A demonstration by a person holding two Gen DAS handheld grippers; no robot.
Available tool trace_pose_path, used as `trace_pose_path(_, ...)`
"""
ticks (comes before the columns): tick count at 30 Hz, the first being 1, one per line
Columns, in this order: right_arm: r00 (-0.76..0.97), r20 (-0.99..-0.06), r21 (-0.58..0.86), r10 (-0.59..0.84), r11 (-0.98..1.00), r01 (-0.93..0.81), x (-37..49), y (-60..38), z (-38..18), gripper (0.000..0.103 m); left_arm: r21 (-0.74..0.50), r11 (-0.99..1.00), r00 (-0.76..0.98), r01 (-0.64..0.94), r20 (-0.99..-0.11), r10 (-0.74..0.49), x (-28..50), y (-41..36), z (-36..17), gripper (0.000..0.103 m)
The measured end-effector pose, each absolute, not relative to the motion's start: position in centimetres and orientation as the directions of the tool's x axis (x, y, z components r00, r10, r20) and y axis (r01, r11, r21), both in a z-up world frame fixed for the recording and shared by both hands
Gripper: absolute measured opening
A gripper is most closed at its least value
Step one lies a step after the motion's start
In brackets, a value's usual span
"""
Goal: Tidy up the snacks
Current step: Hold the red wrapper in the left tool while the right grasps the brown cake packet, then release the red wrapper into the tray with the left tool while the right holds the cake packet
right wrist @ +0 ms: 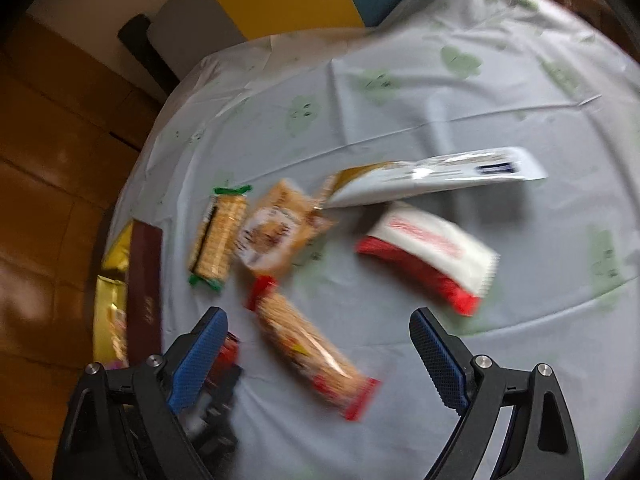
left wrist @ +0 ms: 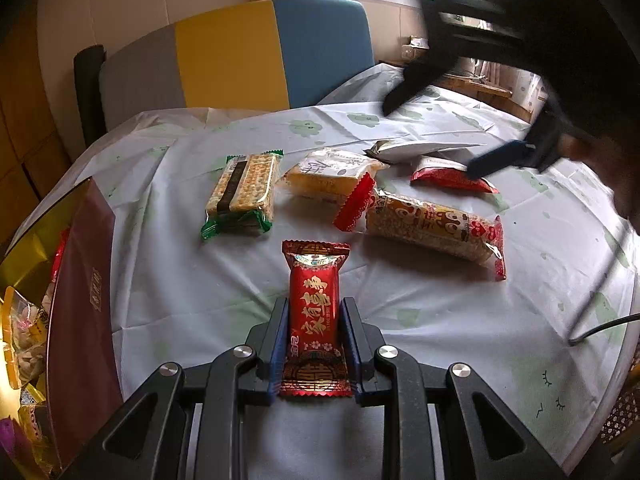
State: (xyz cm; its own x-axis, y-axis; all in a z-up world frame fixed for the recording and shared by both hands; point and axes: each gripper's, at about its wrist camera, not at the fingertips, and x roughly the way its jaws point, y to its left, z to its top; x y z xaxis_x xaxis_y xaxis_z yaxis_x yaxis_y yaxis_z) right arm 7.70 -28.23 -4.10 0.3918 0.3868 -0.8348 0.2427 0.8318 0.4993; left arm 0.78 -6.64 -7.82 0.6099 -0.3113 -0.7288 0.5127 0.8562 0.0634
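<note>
In the left wrist view, the left gripper [left wrist: 314, 312] is clenched on one red candy packet [left wrist: 314, 312] at lower centre; the packet's long axis runs up the frame, away from the camera, its far crimped end pointing toward the other snacks. On the tablecloth [left wrist: 440, 340] beyond it lie five packets: a green-ended cracker pack [left wrist: 242, 196], long axis nearly vertical in frame; a yellow cake packet [left wrist: 332, 174] lying crosswise; a rice-cracker roll [left wrist: 432, 228] slanting down to the right; a red-and-white packet [left wrist: 448, 176]; and a silver pouch [left wrist: 420, 148] lying crosswise. At left edge stands one open gift box [left wrist: 80, 280] with sweets inside. The right gripper [left wrist: 440, 136] hangs in the upper right, fingers spread.

In the blurred right wrist view, the right gripper [right wrist: 320, 344] is released, its jaws wide apart with nothing between the pads; the rice-cracker roll [right wrist: 312, 344] lies below them, slanting toward lower right. The same five loose packets show.
</note>
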Motion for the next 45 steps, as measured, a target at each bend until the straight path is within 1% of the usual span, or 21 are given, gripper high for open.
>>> trace_pose_path(2,0.384,-0.829,0.522,0.407,0.809,0.269,9.4,-27.2,-4.7,0.096,0.056,0.856,0.607,0.513,-0.729,-0.317,0.8,-6.6,-7.8,0.025)
trace_pose_path(6,0.356,-0.843,0.514,0.402,0.797,0.317,12.5,-25.5,-6.0,0.096,0.037,0.857,0.601,0.515,-0.728,-0.330,1.0,-6.4,-7.8,0.025)
trace_pose_path(10,0.334,-0.870,0.469,0.362,0.815,0.340,15.0,-23.8,-6.8,0.096,0.019,0.857,0.594,0.516,-0.728,-0.342,1.0,-6.2,-7.8,0.025)
trace_pose_path(13,0.315,-0.902,0.396,0.296,0.857,0.329,16.3,-22.5,-7.1,0.096,0.002,0.856,0.588,0.517,-0.728,-0.353,1.1,-6.1,-7.8,0.025)
trace_pose_path(15,0.297,-0.931,0.302,0.214,0.907,0.293,17.1,-21.7,-7.0,0.089,-0.008,0.856,0.585,0.517,-0.727,-0.360,1.2,-6.0,-7.8,0.025)
trace_pose_path(16,0.284,-0.941,0.263,0.184,0.925,0.274,17.2,-21.3,-7.1,0.079,-0.011,0.856,0.583,0.517,-0.727,-0.362,1.2,-6.0,-7.8,0.025)
trace_pose_path(17,0.273,-0.951,0.212,0.144,0.948,0.239,17.3,-20.7,-7.2,0.073,-0.013,0.856,0.583,0.517,-0.727,-0.363,1.1,-5.9,-7.8,0.025)
trace_pose_path(18,0.271,-0.954,0.187,0.127,0.961,0.206,17.3,-20.3,-7.2,0.073,-0.012,0.856,0.583,0.517,-0.727,-0.362,1.1,-5.9,-7.8,0.025)
trace_pose_path(19,0.265,-0.959,0.146,0.101,0.977,0.154,17.2,-19.7,-7.1,0.069,-0.010,0.856,0.584,0.517,-0.727,-0.361,1.1,-5.9,-7.8,0.025)
trace_pose_path(20,0.268,-0.959,0.125,0.090,0.985,0.117,17.0,-19.3,-6.9,0.063,-0.010,0.856,0.584,0.517,-0.727,-0.361,1.1,-5.9,-7.8,0.025)
trace_pose_path(25,0.337,-0.936,0.103,0.101,0.995,-0.010,14.3,-19.5,-4.1,0.062,-0.006,0.856,0.586,0.517,-0.726,-0.359,1.1,-5.9,-7.9,0.025)
trace_pose_path(29,0.438,-0.892,0.125,0.112,0.992,0.001,10.9,-22.6,-0.5,0.062,0.006,0.856,0.591,0.517,-0.726,-0.352,1.0,-6.0,-7.8,0.025)
trace_pose_path(32,0.471,-0.876,0.131,0.102,0.991,0.028,8.1,-25.3,1.3,0.062,0.009,0.856,0.591,0.516,-0.728,-0.349,1.1,-6.1,-7.9,0.025)
trace_pose_path(37,0.377,-0.921,0.093,0.098,0.995,-0.032,4.6,-27.4,-0.1,0.062,-0.001,0.857,0.580,0.515,-0.736,-0.350,1.3,-6.0,-7.9,0.025)
trace_pose_path(42,0.275,-0.961,-0.015,-0.002,0.999,-0.043,1.4,-27.1,-3.6,0.062,-0.039,0.859,0.532,0.510,-0.770,-0.351,2.1,-6.1,-7.4,0.025)
trace_pose_path(43,0.260,-0.965,-0.033,-0.021,0.999,-0.042,1.4,-27.1,-4.2,0.062,-0.055,0.861,0.513,0.506,-0.783,-0.352,2.4,-6.0,-7.2,0.024)
trace_pose_path(45,0.242,-0.970,-0.046,-0.034,0.998,-0.044,1.5,-26.9,-5.0,0.062,-0.145,0.860,0.469,0.490,-0.787,-0.400,2.7,-5.4,-6.2,0.024)
